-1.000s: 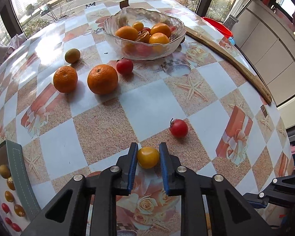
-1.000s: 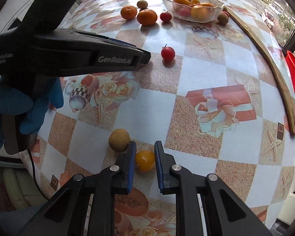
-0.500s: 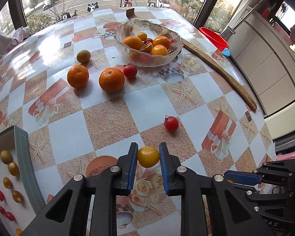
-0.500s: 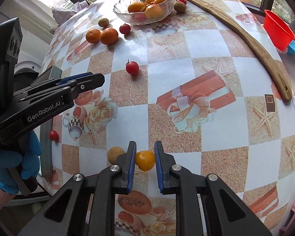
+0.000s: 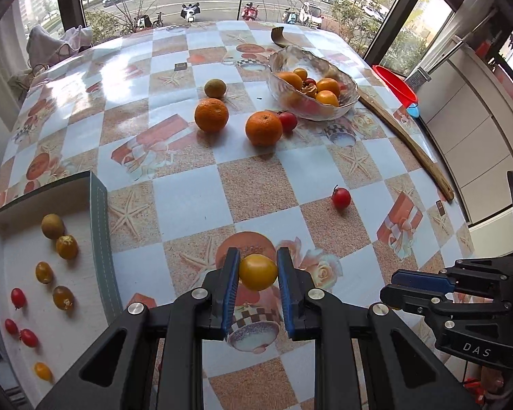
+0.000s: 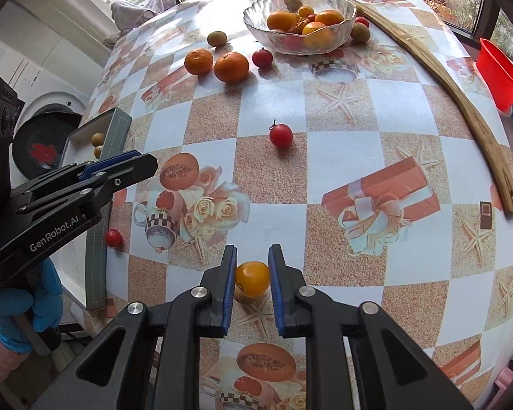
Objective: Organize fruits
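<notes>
While my left gripper (image 5: 258, 271) pinches a yellow tomato (image 5: 258, 271) above the tablecloth, my right gripper (image 6: 252, 278) clamps another yellow tomato (image 6: 252, 278) between its pads, tray (image 5: 101, 225) near left, glass bowl (image 5: 342, 111) far right, red tomato (image 5: 340, 198) loose between.

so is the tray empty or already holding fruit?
Holding fruit. The tray has small yellow, red and brownish fruits lying loose inside; left claw grips a yellow tomato.
</notes>
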The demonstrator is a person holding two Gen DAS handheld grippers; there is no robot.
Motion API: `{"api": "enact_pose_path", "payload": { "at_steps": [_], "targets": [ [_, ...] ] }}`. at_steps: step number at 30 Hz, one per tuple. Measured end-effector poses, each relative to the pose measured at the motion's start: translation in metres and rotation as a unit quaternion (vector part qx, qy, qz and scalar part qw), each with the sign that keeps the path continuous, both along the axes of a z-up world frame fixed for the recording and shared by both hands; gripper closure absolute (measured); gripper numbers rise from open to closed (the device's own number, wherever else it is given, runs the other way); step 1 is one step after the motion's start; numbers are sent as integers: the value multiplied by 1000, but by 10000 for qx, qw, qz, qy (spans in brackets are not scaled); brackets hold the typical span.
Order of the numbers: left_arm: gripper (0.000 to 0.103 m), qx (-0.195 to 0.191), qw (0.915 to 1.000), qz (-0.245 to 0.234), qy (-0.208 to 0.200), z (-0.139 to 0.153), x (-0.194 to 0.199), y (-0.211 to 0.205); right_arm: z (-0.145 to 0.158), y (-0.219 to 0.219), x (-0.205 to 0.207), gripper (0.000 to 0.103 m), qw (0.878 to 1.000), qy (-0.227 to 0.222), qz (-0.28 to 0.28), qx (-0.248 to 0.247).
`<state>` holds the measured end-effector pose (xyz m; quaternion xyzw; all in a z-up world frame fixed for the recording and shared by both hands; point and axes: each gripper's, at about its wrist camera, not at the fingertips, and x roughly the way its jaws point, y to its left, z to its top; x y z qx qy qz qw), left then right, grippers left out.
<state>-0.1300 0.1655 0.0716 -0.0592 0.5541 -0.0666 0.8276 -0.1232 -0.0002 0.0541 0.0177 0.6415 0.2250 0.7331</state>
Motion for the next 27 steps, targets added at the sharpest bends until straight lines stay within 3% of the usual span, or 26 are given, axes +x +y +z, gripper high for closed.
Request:
{"api": "enact_pose_path", "payload": {
  "at_steps": [19,23,27],
  "targets": [
    [79,3,9972,751,-60,4,-40,73,10,80,-4,83,9969,-60,783,43],
    [79,-92,9974,709,12,-1,-43,75,6,83,-6,83,9973,25,738,36],
    [79,57,9988,472,119,-6,-44,57,6,70,-8,83,9983,73,573,9]
  ]
}}
